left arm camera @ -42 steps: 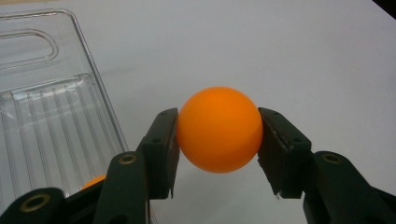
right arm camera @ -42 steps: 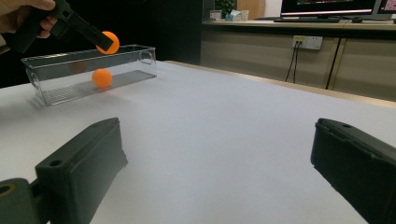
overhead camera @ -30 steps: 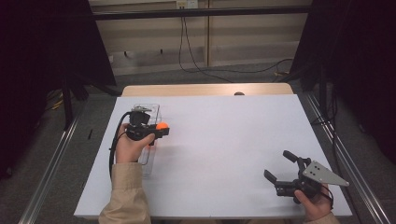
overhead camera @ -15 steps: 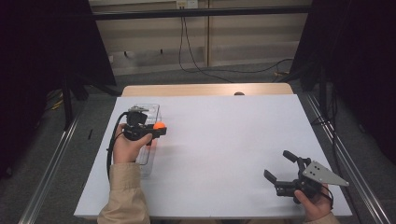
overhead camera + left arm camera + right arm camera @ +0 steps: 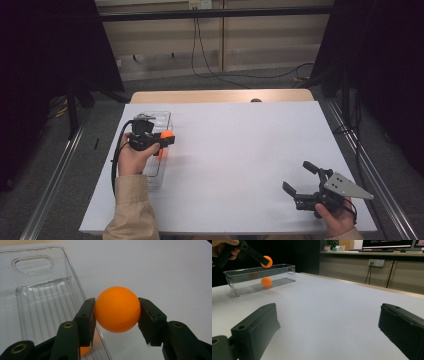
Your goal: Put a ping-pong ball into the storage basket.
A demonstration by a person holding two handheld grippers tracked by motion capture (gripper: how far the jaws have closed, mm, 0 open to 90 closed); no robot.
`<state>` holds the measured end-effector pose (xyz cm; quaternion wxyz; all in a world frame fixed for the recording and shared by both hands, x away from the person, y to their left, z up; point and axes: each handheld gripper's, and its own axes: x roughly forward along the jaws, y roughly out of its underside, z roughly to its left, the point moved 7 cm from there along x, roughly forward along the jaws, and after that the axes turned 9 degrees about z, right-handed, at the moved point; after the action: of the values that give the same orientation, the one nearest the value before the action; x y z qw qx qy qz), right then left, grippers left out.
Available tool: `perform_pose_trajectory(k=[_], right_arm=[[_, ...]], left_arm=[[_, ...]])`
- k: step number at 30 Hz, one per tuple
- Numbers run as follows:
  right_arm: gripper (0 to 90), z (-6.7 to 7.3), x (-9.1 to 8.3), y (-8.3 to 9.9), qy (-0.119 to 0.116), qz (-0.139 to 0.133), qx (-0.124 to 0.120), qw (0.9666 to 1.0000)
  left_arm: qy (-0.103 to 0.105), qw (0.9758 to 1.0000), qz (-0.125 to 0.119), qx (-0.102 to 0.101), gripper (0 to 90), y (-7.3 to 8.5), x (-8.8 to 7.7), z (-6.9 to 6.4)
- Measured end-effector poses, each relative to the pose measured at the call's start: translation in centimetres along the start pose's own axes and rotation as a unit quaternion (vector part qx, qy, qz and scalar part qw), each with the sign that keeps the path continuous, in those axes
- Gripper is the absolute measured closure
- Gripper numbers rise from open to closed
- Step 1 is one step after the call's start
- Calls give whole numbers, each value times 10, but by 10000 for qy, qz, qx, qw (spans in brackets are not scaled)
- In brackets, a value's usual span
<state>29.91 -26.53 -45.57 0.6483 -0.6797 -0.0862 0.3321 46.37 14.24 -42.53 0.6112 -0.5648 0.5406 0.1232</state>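
My left gripper (image 5: 167,136) is shut on an orange ball (image 5: 166,134) and holds it just over the right rim of a clear plastic tray (image 5: 156,117) at the table's left. In the left gripper view the two black jaws press the ball (image 5: 117,310) from both sides, with the tray (image 5: 32,265) to the left. A second orange ball (image 5: 266,281) lies inside the tray (image 5: 257,271); a bit of it (image 5: 85,350) peeks out under the jaw. My right gripper (image 5: 296,175) rests open near the front right corner, nothing between its jaws (image 5: 329,322).
The white table top (image 5: 240,145) stretches between the two grippers. A wooden strip (image 5: 220,96) runs along its far edge. Metal rails (image 5: 55,170) flank the table, and cables (image 5: 210,65) lie on the floor behind it.
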Motion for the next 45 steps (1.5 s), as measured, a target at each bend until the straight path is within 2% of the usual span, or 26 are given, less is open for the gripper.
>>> perform_pose_trajectory(k=[34,45], right_arm=[[18,0,0,0,-3,-4,5,10000],[18,0,0,0,-4,-8,-3,10000]], left_arm=[[-311,9993,-117,-145,508,7,-10,21],[-361,9992,-72,-162,506,10,-10,24]])
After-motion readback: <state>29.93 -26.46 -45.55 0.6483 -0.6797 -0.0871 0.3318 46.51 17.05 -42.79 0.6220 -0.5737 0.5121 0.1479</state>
